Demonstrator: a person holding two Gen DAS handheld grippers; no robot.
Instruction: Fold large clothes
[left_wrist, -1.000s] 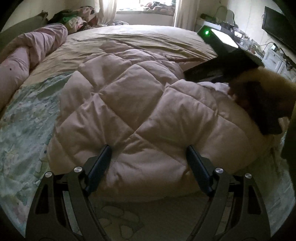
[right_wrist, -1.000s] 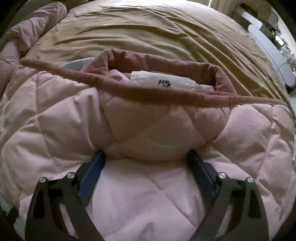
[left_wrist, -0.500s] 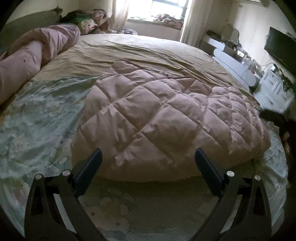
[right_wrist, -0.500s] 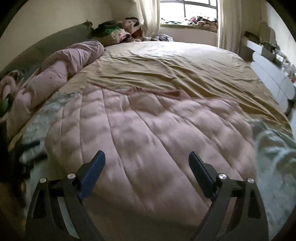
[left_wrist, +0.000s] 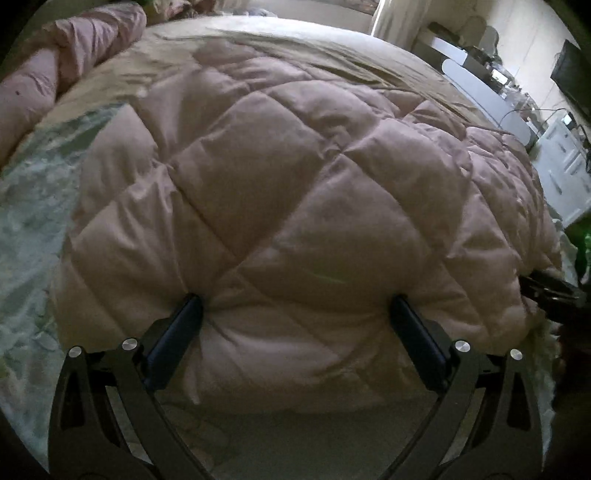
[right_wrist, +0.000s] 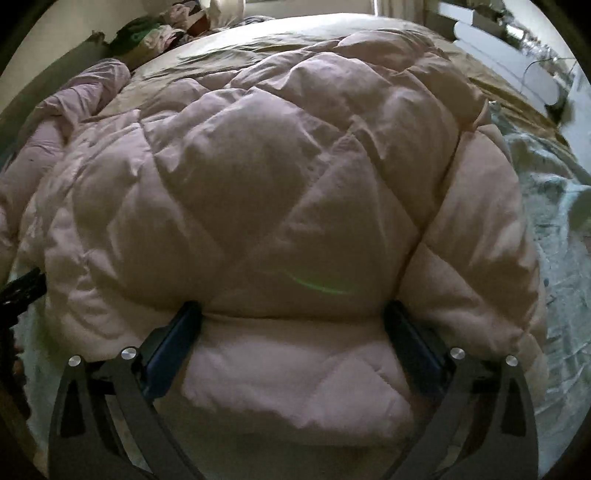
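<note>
A large pink quilted puffer coat (left_wrist: 280, 173) lies spread on the bed and fills both views (right_wrist: 280, 177). My left gripper (left_wrist: 295, 310) stands wide open at the coat's near edge, and a bulge of padding sits between its fingers (left_wrist: 177, 332). My right gripper (right_wrist: 291, 314) is at the same near edge further right. Its jaws are opening, with thick folded padding between them. Each gripper shows as a dark shape at the edge of the other's view: the right gripper (left_wrist: 546, 291), the left gripper (right_wrist: 22, 291).
The coat rests on a tan sheet (left_wrist: 295, 40) and a pale green floral sheet (left_wrist: 29, 192). A rolled pink duvet (left_wrist: 55, 74) lies along the far left. White cabinets (left_wrist: 565, 177) stand right of the bed, and a pile of clothes (right_wrist: 147, 33) lies at the head.
Both grippers pulled back from the coat, then came in close to its near edge. The right one left the collar and moved sideways. Both sets of jaws widened.
</note>
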